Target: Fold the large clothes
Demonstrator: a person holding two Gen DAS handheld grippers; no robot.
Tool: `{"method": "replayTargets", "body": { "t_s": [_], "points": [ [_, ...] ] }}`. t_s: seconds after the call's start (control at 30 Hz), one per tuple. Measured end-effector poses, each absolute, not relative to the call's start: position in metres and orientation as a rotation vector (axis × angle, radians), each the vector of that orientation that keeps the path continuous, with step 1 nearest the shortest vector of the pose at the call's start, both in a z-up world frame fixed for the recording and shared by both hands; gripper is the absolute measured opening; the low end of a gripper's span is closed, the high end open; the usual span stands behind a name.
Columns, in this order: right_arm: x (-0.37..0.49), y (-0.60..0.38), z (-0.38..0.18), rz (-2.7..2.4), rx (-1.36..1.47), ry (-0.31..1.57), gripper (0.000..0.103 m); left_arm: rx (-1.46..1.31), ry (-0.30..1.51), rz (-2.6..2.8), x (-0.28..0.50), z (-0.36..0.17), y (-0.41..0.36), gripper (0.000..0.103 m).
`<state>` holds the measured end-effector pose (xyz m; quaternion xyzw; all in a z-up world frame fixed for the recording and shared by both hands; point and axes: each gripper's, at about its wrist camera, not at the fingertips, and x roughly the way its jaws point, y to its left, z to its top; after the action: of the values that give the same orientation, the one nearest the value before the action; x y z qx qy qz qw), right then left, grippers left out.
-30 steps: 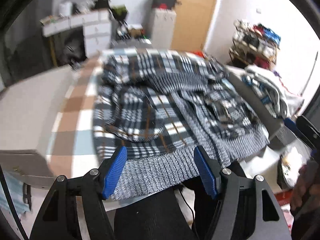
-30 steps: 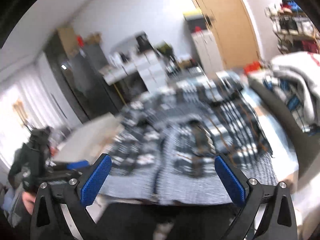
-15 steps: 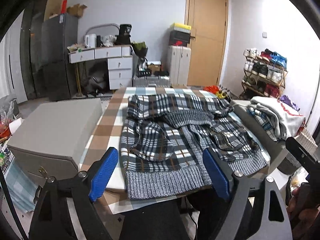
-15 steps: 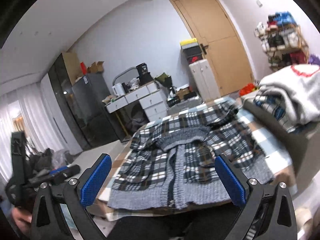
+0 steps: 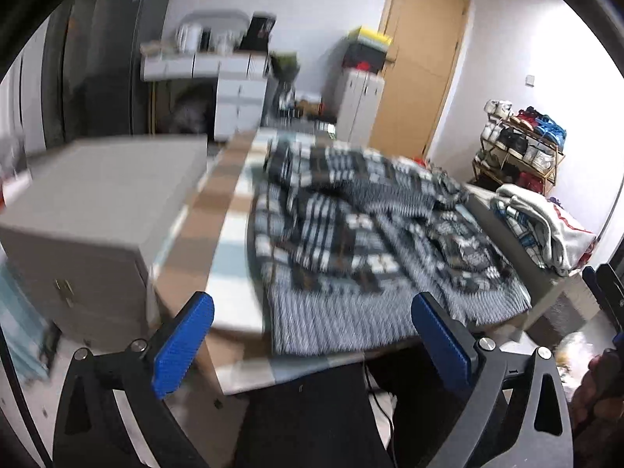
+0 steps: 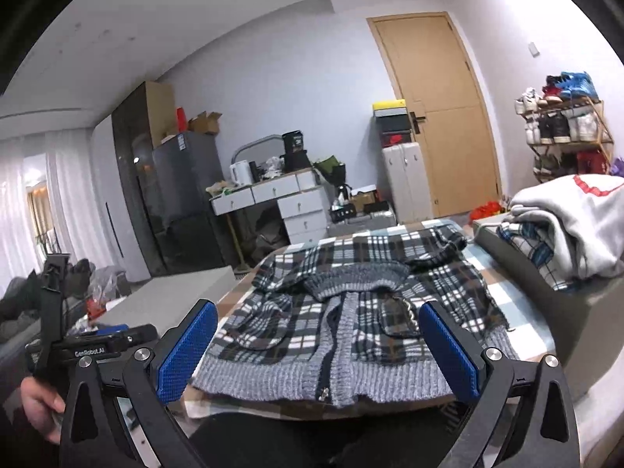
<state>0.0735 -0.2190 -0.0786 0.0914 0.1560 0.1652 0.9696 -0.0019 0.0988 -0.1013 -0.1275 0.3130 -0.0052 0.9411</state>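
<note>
Reads "GenRobot.AI" on the left gripper (image 6: 95, 345) side; jaws just opened wide, holding nothing. Right gripper (image 6: 318, 345) gaping too, cardigan (image 6: 351, 335) untouched.

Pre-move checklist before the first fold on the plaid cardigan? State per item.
1. Left tool free: ok. Its jaws have just been opening; nothing is between them.
2. Right tool free: ok. Jaws wide, nothing between them.
3. Plaid cardigan laid out on the checked table cover: ok, front up, ribbed hem toward the person.
4. Sleeves flat: not ok. The cloth is bunched around the collar at the far end.
5. Room to fold: ok on the right, where the cardigan lies apart from the folded clothes pile.
6. Left view sharp enough to aim: not ok, blurred.
</note>
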Motion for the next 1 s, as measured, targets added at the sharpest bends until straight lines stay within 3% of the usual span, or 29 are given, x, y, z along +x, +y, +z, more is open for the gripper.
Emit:
{"method": "replayTargets", "body": {
  "t_s": [1.0],
  "points": [
    [0.061,-0.204,-0.117,0.413,0.16,0.414,0.103,-0.546,0.934,-0.307,0.047,-0.189,0.126,0.099]
  ]
}}
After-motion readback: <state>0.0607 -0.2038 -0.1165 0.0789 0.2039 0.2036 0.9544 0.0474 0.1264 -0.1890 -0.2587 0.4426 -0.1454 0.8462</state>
